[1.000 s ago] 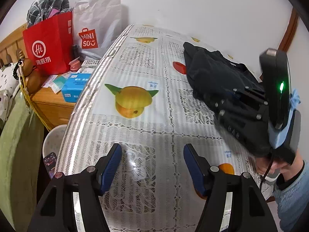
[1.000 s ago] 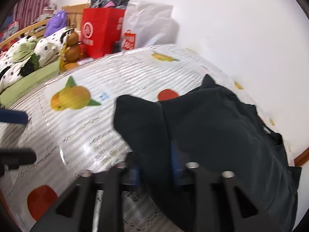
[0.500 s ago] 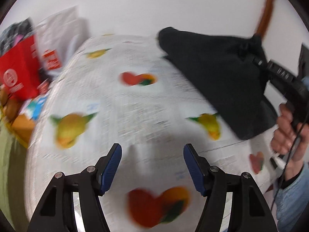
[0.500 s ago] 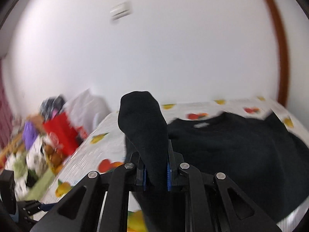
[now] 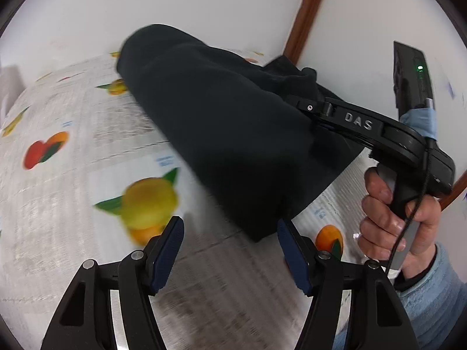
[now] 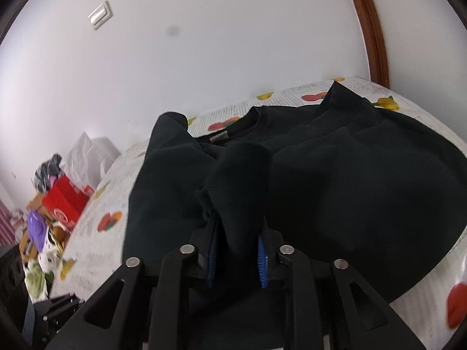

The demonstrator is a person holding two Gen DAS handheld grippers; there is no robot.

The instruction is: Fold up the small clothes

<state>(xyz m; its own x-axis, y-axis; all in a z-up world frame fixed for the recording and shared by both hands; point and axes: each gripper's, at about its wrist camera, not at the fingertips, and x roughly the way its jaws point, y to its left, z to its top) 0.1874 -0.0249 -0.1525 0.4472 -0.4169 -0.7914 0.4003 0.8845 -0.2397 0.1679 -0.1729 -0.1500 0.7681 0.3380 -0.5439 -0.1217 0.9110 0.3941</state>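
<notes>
A black sweatshirt [image 5: 221, 128] lies partly on the fruit-print tablecloth [image 5: 73, 180]. My right gripper [image 6: 236, 250] is shut on the sweatshirt's cuff [image 6: 242, 180] and holds the sleeve up over the body of the garment [image 6: 364, 180]. In the left wrist view the right gripper [image 5: 309, 108] enters from the right, held by a hand [image 5: 400, 221], with the cloth draped from it. My left gripper [image 5: 230, 248] is open and empty, just in front of the sweatshirt's lower edge.
A white wall [image 6: 204, 43] rises behind the table, with a brown door frame [image 6: 370, 26] at right. A red bag [image 6: 67, 201], a white bag [image 6: 90, 154] and clutter stand beyond the table's far left end.
My right gripper has lifted the sleeve off the table and carried it over the garment. My left gripper has swung right toward the sweatshirt and stays open.
</notes>
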